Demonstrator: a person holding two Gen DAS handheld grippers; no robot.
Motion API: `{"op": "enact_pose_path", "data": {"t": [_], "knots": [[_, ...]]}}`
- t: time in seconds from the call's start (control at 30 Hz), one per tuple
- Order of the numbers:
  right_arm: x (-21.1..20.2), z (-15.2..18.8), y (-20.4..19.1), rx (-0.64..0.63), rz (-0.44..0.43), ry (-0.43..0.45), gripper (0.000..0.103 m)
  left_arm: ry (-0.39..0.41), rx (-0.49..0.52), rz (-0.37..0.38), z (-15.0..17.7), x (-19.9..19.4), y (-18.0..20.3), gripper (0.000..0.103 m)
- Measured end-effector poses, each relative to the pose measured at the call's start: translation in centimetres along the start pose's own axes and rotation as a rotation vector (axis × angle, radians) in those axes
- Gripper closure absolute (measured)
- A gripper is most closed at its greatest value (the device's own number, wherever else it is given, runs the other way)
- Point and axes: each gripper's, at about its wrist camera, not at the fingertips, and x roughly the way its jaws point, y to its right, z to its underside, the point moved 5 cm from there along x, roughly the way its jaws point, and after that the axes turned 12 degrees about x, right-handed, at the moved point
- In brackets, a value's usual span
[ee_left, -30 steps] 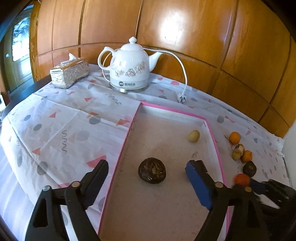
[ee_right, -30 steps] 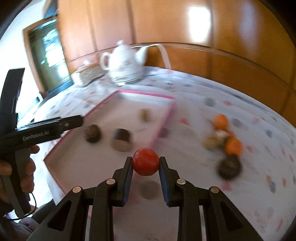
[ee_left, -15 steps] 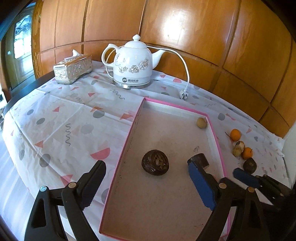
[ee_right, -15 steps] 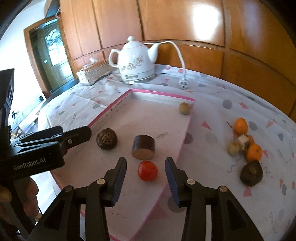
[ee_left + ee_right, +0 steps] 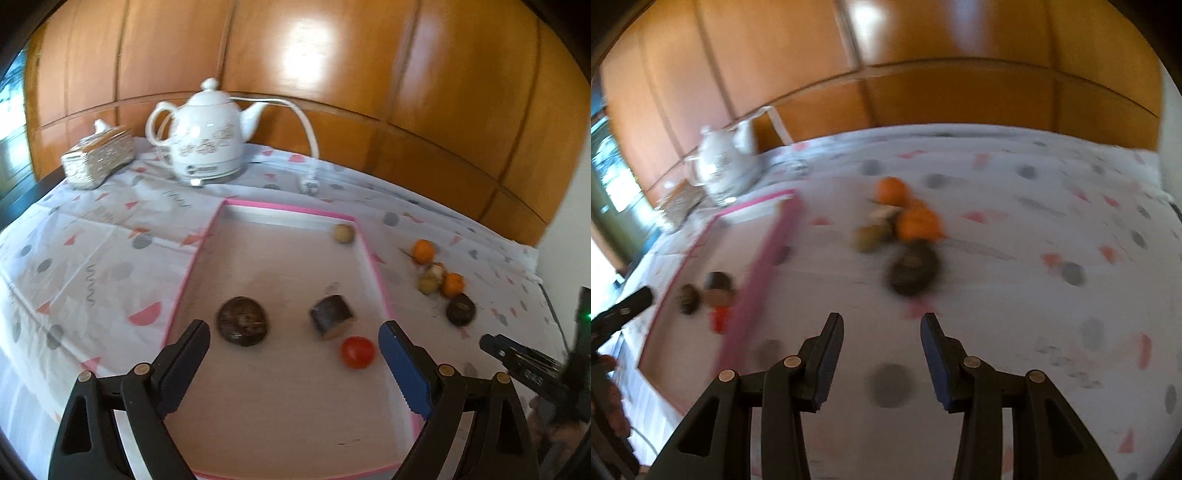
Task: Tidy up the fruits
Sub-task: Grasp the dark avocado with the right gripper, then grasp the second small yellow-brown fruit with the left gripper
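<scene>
Kettle (image 5: 207, 144) behind pink tray (image 5: 192, 266)

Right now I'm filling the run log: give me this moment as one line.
tray: four items incl. red fruit | loose pile: on cloth | left gripper: opening, empty | right gripper: open, empty, facing pile

- A home, by the look of it a dining or sitting room: glossy wooden wall panelling (image 5: 369, 92) runs behind the whole table.
- The table wears a white tablecloth (image 5: 92, 258) printed with pink triangles and grey dots.
- A white ceramic electric kettle (image 5: 207, 147) with a floral pattern stands at the back, its cord (image 5: 308, 136) trailing to an unplugged plug.
- An ornate silver tissue box (image 5: 98, 158) sits beside the kettle.
- A glazed door (image 5: 609, 181) shows at the left edge.
</scene>
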Motion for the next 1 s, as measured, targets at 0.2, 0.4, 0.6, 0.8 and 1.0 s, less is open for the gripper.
{"op": "enact_pose_path", "data": {"t": [0.2,0.4,0.6,0.8,1.0], "knots": [[0.9,-0.9,2.1,0.022,0.044,-0.002,0.059,0.007,0.052,0.06,-0.3,0.0,2.4,0.005],[3.5,-2.3,1.0,-0.016,0.038,-0.015,0.045,0.007,0.092,0.101,-0.4,0.0,4.0,0.005],[5.8,-3.0,0.6,-0.019,0.041,-0.052,0.045,-0.019,0.101,0.126,-0.1,0.6,4.6,0.005],[5.4,-3.2,0.9,-0.033,0.03,-0.037,0.058,-0.013,0.112,0.148,-0.4,0.6,5.3,0.007],[3.5,-3.1,5.5,0.055,0.105,0.02,0.058,-0.033,0.138,0.165,-0.8,1.1,6.7,0.009]]}}
